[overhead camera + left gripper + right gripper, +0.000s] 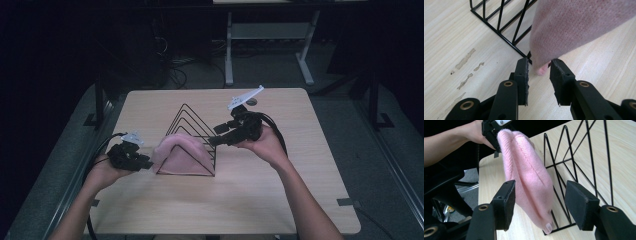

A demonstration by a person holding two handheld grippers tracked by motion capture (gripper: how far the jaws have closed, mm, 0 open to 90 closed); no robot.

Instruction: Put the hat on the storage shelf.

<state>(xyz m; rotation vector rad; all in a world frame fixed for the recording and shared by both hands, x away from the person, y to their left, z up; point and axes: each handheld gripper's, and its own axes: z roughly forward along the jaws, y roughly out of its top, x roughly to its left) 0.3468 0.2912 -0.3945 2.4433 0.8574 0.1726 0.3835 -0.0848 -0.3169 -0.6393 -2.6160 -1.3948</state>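
Note:
A pink knit hat [182, 155] hangs over the front of a black wire rack [192, 122] of nested triangles, in the middle of the wooden table [280, 190]. My left gripper [147, 164] is at the hat's left end. In the left gripper view its jaws stand a little apart, and the hat's [579, 27] low corner sits just past the left gripper's [539, 63] tips, beside the rack's [499, 27] base wire. My right gripper [214, 136] comes in from the right. It is wide open, and the hat [526, 175] lies between the right gripper's [540, 183] pads, untouched by them.
Pale scuffs [465, 58] mark the tabletop left of the rack. A small dark round object [252, 101] lies near the table's far edge. Behind the table stand the white legs of another table [229, 50], with cables on the floor.

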